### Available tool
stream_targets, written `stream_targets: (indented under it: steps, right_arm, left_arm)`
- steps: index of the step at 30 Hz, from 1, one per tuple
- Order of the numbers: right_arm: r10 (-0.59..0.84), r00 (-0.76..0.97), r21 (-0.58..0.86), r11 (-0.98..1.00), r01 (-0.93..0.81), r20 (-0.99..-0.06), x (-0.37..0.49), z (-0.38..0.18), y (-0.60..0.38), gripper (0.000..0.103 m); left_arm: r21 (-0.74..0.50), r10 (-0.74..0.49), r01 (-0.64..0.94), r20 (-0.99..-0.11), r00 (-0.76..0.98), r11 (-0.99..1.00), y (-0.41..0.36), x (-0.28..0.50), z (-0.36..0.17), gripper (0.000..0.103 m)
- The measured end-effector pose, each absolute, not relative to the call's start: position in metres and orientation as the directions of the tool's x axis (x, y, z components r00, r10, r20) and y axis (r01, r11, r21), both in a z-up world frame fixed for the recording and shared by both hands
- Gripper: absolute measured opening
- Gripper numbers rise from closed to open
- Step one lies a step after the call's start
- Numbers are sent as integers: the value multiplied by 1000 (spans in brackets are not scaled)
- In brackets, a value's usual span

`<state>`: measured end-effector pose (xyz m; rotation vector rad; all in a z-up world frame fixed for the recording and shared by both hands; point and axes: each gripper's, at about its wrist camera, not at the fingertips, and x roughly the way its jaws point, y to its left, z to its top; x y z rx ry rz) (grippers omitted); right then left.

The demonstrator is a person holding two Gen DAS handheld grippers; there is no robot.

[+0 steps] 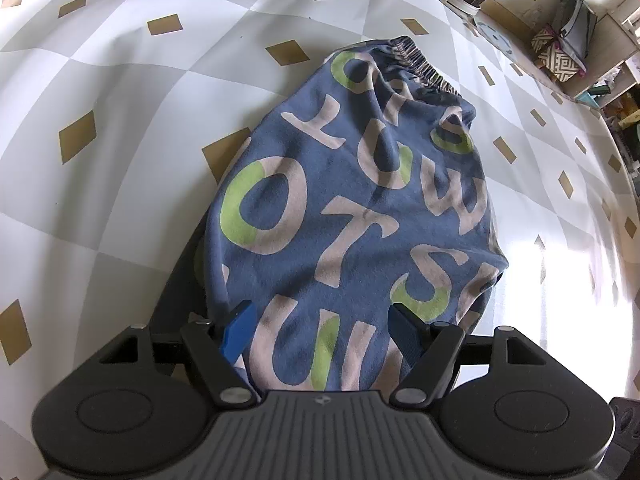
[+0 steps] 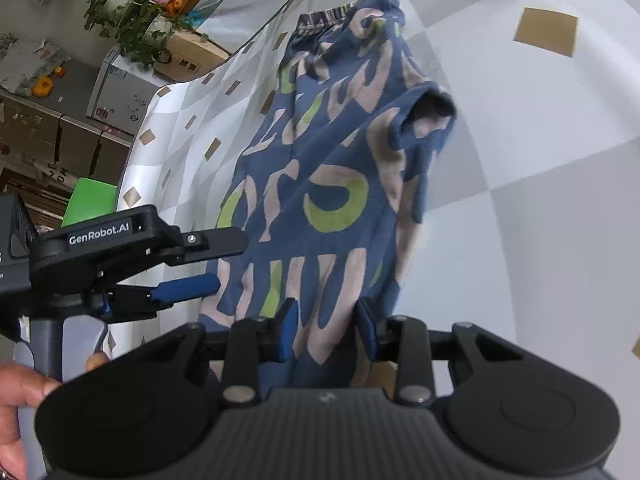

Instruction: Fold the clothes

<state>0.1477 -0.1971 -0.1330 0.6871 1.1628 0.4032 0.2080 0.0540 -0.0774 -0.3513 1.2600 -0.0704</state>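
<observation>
A blue garment (image 1: 352,208) printed with large pale and green letters lies lengthwise on the checked tablecloth (image 1: 120,80), its striped elastic waistband (image 1: 420,60) at the far end. Its near end is raised off the cloth. My left gripper (image 1: 322,328) is open, its blue pads (image 1: 240,328) wide apart on either side of that near end. In the right wrist view the same garment (image 2: 332,184) runs away from me, and my right gripper (image 2: 327,330) is shut on a bunched strip of its near edge. The left gripper (image 2: 224,260) shows side-on at the left, its jaws parted beside the fabric's edge.
A hand (image 2: 20,400) holds the left gripper's handle. Past the table edge (image 2: 136,148) stand potted plants (image 2: 120,12), cardboard boxes and a green object (image 2: 90,200). Shelves with bags (image 1: 568,40) line the far right. Bare tablecloth (image 2: 540,200) stretches right of the garment.
</observation>
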Motion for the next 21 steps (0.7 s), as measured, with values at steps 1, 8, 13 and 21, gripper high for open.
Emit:
stream_targets:
  steps: [1,8,13,21]
  right_arm:
    - [628,357,687,724,57,-691,148,-134,-196,32]
    - [602,361,653,757,25,-712,144,-131,-188,30]
    - [548,380,584,812,-26,-745,137,-125,-179,10]
    - [452,419,455,885,-98,-787,125,-111,-165,2]
  left_arm:
    - [-296,-242,-140,-919,312,945,54,208,-77,71]
    - [-289,-235,-143,-922,307,947,54,208,-78,71]
    - [-288,-237,-135,-923,302,948,52,208,-77,71]
    - [-282,-229,-139,-924,306,949,55,207,-74,71]
